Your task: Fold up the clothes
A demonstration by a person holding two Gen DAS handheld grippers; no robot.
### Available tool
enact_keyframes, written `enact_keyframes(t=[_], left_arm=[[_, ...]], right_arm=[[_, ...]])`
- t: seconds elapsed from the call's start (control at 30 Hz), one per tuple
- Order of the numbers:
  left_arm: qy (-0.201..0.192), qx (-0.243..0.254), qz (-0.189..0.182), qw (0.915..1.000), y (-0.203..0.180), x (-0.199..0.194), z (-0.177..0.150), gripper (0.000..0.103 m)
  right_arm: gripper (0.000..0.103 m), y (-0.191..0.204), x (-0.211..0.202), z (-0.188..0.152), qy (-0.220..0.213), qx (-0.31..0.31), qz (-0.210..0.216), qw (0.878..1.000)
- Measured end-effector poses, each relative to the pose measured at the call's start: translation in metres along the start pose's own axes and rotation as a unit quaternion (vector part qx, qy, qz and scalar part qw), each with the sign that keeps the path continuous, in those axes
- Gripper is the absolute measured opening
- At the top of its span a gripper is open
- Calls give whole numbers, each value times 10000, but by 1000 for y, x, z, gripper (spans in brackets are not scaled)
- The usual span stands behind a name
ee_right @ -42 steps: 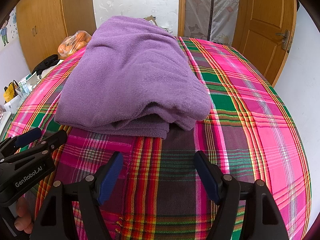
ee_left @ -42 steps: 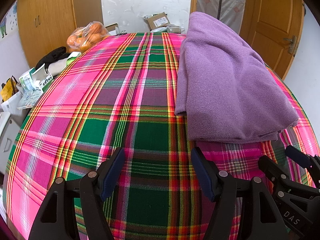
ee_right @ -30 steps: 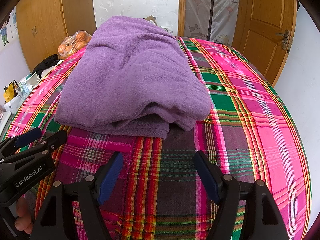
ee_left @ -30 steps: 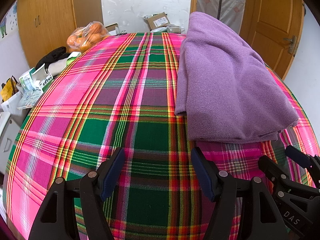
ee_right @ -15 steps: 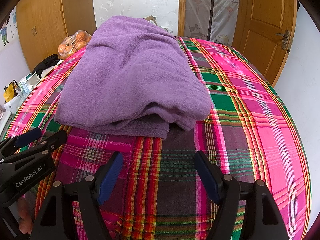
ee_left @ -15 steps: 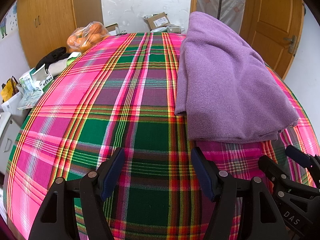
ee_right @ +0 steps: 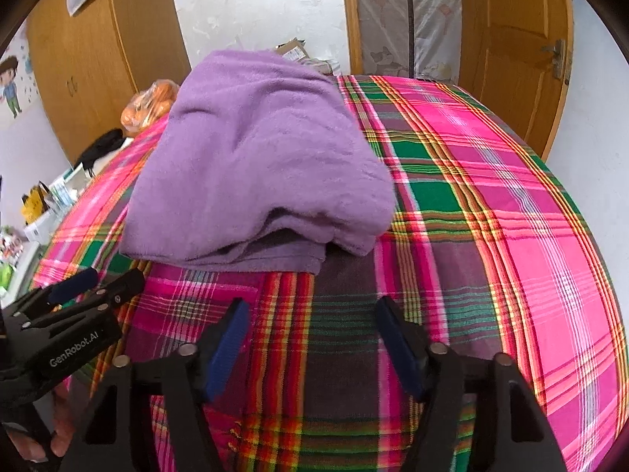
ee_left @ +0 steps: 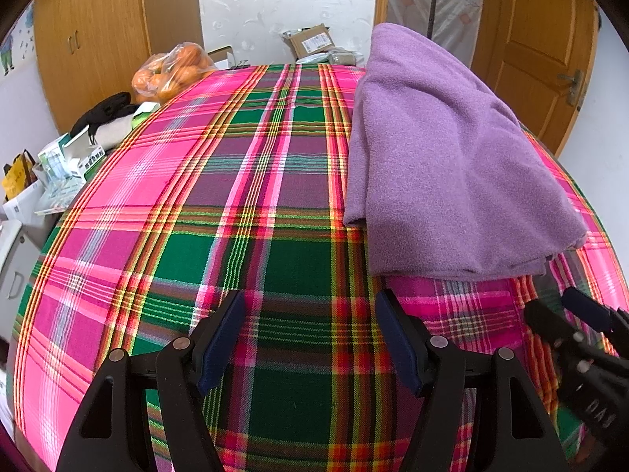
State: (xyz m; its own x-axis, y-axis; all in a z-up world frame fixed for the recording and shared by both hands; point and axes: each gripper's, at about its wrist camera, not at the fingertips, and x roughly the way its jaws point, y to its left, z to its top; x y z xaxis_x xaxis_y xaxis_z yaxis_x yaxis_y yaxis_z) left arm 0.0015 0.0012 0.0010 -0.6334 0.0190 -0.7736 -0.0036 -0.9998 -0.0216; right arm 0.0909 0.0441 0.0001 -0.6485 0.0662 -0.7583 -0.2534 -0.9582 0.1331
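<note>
Hand-held gripper [ee_left: 310, 338] open, empty; bag [ee_left: 173, 70] holds oranges.

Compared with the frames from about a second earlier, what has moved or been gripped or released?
Only the right gripper moved: its view has risen and tilted, and the folded purple garment now sits higher in it. Nothing was taken hold of or let go. The left gripper stayed put and open, and the garment has not shifted on the plaid cloth.

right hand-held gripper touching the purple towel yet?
Apart. In the right wrist view the right hand-held gripper is open, with a strip of plaid cloth showing between its fingertips and the purple towel's near edge.
</note>
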Motion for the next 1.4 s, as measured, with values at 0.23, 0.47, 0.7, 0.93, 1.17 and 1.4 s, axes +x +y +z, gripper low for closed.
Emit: enact_keyframes(t=[0.23, 0.47, 0.7, 0.93, 1.17, 1.4], left_arm=[[-83, 375, -318, 9988, -11, -17, 2, 67], [-471, 952, -732, 9916, -41, -37, 9, 67], [-493, 1281, -876, 9866, -58, -33, 22, 67], [-568, 1334, -1057, 9838, -67, -37, 32, 67], [-581, 1379, -1330, 9798, -77, -41, 41, 67], [-521, 1484, -1555, 9752, -87, -42, 47, 67]], right_arm=[[43, -37, -18, 2, -331, 713, 893, 9929], [43, -62, -19, 20, -422, 1265, 1614, 9778], [43, -82, 6, 38, -197, 2098, 2491, 9453], [38, -90, 14, 52, -256, 2398, 2662, 9333], [22, -91, 17, 57, -250, 2368, 2640, 9347], [20, -83, -1, 66, -589, 2160, 2801, 9335]])
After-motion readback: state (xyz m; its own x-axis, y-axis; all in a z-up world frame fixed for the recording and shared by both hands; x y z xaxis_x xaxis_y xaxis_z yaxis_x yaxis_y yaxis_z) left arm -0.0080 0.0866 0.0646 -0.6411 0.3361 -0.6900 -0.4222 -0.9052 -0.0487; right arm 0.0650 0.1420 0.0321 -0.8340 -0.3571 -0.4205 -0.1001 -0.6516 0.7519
